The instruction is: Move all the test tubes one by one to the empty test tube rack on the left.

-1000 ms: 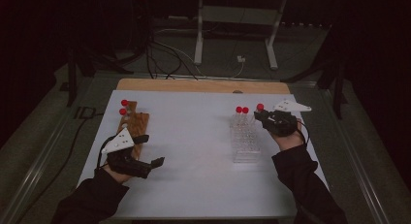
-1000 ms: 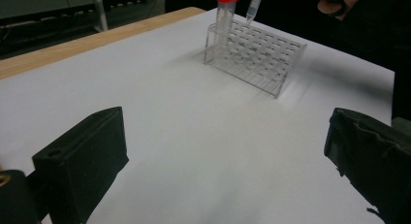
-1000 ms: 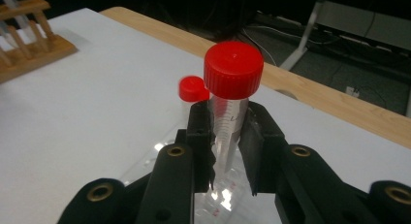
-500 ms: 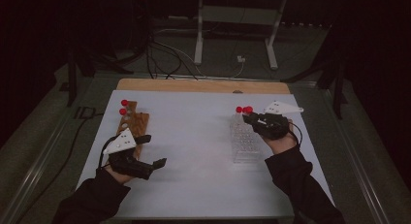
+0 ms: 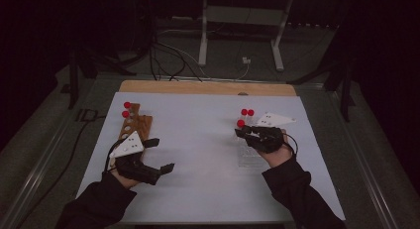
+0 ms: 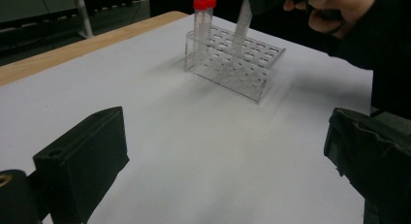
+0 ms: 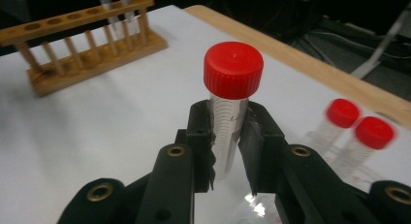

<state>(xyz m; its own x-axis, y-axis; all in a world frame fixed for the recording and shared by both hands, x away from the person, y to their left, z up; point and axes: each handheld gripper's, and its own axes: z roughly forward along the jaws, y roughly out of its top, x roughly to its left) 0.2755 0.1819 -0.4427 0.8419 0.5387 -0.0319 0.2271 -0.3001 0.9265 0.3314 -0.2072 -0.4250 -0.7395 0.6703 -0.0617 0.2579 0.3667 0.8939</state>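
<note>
- Closest to me, right gripper point(image 7: 228, 151): jaws clamped on a red-capped tube point(image 7: 231, 103), gripping the clear wall just under the cap, tube upright between the pads.
- My guess is it's light, stiff, slick plastic. A hold near the cap seems fine, but a harder squeeze could make it twist or slip.
- Just below that gripper sits the clear rack point(image 6: 236, 62), and the tube's bottom end is down among its holes.
- Two more capped tubes point(image 7: 358, 136) stand just past the jaws, in the rack's far corner.
- Left gripper point(image 5: 156, 154) is spread wide with nothing in it, hovering low, well apart from the right one.
- The wooden rack point(image 5: 134, 125) sits just ahead of it, two red caps at its far end.
- White table sheet point(image 5: 198, 140) looks smooth. Wooden edge beyond, then a dark room with cables and a stand on the floor.
</note>
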